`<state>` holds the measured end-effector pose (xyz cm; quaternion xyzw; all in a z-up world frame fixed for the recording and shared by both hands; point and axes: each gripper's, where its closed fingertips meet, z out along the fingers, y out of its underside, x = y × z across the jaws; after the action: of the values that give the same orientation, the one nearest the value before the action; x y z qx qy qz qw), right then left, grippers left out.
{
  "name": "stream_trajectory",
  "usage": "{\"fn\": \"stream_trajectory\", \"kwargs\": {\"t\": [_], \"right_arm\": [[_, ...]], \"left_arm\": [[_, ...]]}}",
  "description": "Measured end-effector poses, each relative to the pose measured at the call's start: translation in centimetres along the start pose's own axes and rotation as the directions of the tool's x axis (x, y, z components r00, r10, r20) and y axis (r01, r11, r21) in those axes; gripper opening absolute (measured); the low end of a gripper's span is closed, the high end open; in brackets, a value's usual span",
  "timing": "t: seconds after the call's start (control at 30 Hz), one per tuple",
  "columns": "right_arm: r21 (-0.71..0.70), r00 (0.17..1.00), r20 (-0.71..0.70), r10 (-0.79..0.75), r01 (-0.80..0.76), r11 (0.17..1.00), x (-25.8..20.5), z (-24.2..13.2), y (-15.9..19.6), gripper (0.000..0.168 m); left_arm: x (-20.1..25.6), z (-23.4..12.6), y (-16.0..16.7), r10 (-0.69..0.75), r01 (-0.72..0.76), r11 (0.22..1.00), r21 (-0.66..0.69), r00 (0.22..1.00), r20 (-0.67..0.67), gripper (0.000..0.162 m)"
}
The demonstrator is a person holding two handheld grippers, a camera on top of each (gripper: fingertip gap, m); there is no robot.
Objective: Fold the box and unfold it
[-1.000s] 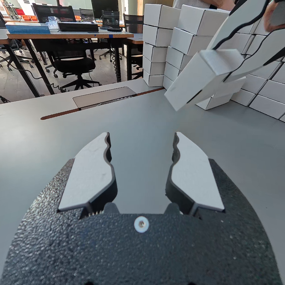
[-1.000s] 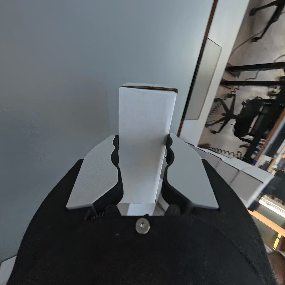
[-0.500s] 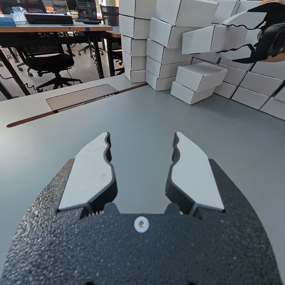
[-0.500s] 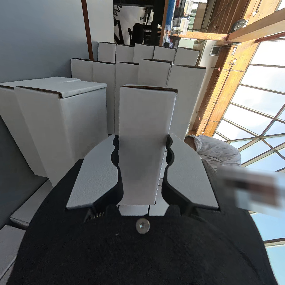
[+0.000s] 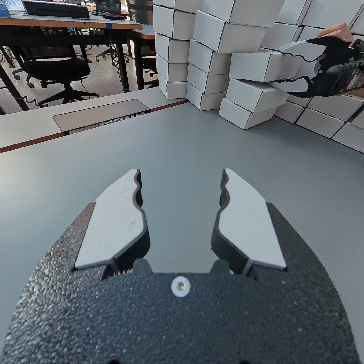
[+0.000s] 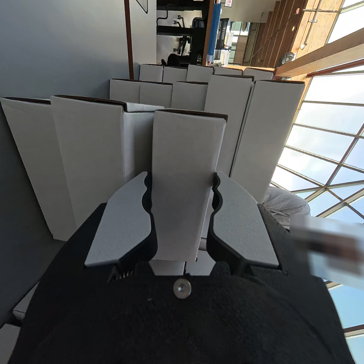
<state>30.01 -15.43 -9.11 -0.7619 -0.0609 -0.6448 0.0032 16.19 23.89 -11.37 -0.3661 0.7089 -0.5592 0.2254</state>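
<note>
My right gripper is shut on a folded white cardboard box, its fingers gripping the two long sides. In the left wrist view the same box is held level at the upper right, just above a tilted white box on the pile, with the right gripper around it. My left gripper is open and empty, low over the grey table.
A big pile of folded white boxes stands along the back right of the table. A recessed panel lies at the table's far left. Desks and an office chair stand beyond. A person's sleeve shows on the right.
My right gripper has carried the box up and right to the pile, turned it level, and lowered it toward the tilted box. My left gripper has stayed open in place.
</note>
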Motion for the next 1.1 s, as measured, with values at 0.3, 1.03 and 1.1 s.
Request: {"fn": "stream_trajectory", "kwargs": {"t": [0.3, 1.03, 1.1], "right_arm": [[0.039, 0.954, 0.287, 0.084, -0.099, 0.994, -1.5, -1.5, -0.5, 0.056], [0.202, 0.775, 0.492, 0.397, -0.545, 0.814, -0.7, -9.1, -13.6, 0.056], [0.215, 0.742, 0.556, 0.374, -0.563, 0.798, -2.4, -10.1, -15.5, 0.058]], "left_arm": [[0.6, 0.7, 0.7, 0.014, -0.014, 0.999, -0.035, 1.000, -0.020, 0.077], [-8.1, -7.9, 0.9, 0.147, -0.120, 0.988, -0.097, 0.925, 0.349, 0.077], [-13.3, -13.3, 1.9, 0.300, -0.201, 0.951, -0.235, 0.788, 0.538, 0.077]]}}
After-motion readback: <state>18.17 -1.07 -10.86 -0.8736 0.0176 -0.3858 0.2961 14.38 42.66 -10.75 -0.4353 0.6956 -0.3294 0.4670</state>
